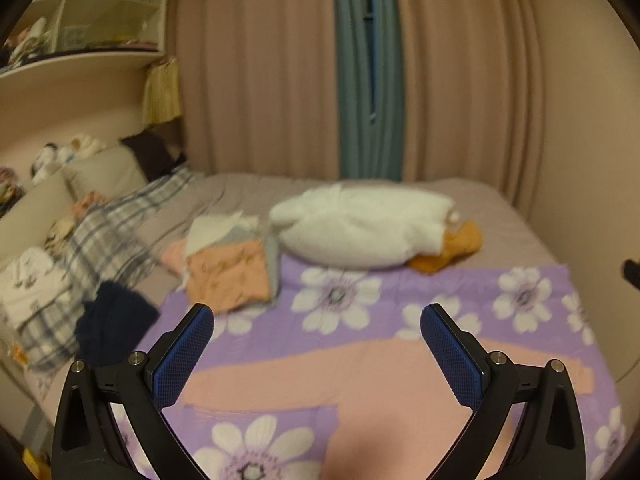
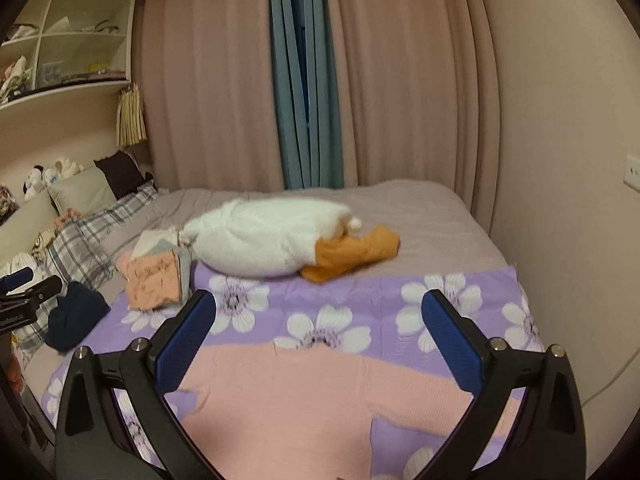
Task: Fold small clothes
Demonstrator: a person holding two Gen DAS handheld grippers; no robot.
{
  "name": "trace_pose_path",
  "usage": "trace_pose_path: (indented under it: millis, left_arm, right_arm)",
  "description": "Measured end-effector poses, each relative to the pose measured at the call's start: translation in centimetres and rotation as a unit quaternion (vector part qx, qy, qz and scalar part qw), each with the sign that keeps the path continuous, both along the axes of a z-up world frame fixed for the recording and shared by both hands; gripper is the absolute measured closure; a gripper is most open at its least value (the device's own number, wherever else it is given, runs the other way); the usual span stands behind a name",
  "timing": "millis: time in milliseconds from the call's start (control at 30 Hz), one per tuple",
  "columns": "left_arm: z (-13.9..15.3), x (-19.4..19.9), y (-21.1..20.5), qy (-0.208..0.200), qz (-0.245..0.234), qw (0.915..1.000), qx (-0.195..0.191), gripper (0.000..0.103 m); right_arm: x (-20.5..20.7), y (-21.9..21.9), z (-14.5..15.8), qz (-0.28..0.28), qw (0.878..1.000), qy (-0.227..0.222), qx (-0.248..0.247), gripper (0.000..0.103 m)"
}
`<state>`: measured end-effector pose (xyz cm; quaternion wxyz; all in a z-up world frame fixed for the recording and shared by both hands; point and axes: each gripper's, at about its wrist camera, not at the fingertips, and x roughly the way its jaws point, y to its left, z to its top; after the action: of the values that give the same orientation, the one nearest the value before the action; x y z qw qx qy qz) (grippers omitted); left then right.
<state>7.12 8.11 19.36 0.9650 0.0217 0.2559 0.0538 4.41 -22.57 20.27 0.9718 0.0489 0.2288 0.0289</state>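
Observation:
A small pink garment (image 1: 320,376) (image 2: 320,392) lies spread flat on a purple floral cloth (image 1: 360,304) (image 2: 360,300) on the bed, sleeves out to both sides. My left gripper (image 1: 316,316) hovers above it, open, with nothing between its blue pads. My right gripper (image 2: 320,304) is also open and empty over the same garment. A stack of folded clothes (image 1: 228,272) (image 2: 156,280) with an orange piece on top sits at the cloth's far left corner. The left gripper's tip (image 2: 24,284) shows at the left edge of the right wrist view.
A white plush duck (image 1: 360,232) (image 2: 272,240) with orange feet lies behind the cloth. A dark navy garment (image 1: 116,320) (image 2: 76,316) sits left of it, beside plaid pillows (image 1: 108,236). Curtains (image 2: 400,80) and a wall close off the far and right sides.

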Motion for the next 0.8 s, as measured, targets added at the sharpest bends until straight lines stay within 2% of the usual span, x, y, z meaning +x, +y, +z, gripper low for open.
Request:
trace_pose_path:
  millis: [100, 267, 400, 567, 800]
  left_arm:
    - [-4.3, -1.5, 0.0, 0.032, 0.005, 0.9995, 0.008, 0.001]
    - [-10.9, -3.4, 0.0, 0.097, 0.009, 0.9952, 0.009, 0.001]
    - [-14.1, -4.2, 0.2, 0.132, 0.017, 0.9911, -0.009, 0.001]
    - [-15.5, -4.2, -0.1, 0.149, 0.022, 0.9886, -0.01, 0.001]
    - [-16.1, -3.8, -0.5, 0.151, 0.012, 0.9884, -0.018, 0.001]
  right_arm:
    - [-2.2, 0.1, -3.8, 0.011, 1.0, 0.027, 0.008, 0.0]
    - [-4.5, -0.3, -10.7, -0.009, 0.995, 0.102, -0.001, 0.0]
    - [-5.4, -1.5, -14.9, -0.032, 0.99, 0.138, 0.005, 0.0]
    - [-5.4, -2.7, -16.8, -0.054, 0.987, 0.152, 0.007, 0.0]
    - [-5.1, -2.8, -17.5, -0.059, 0.987, 0.152, 0.009, 0.0]
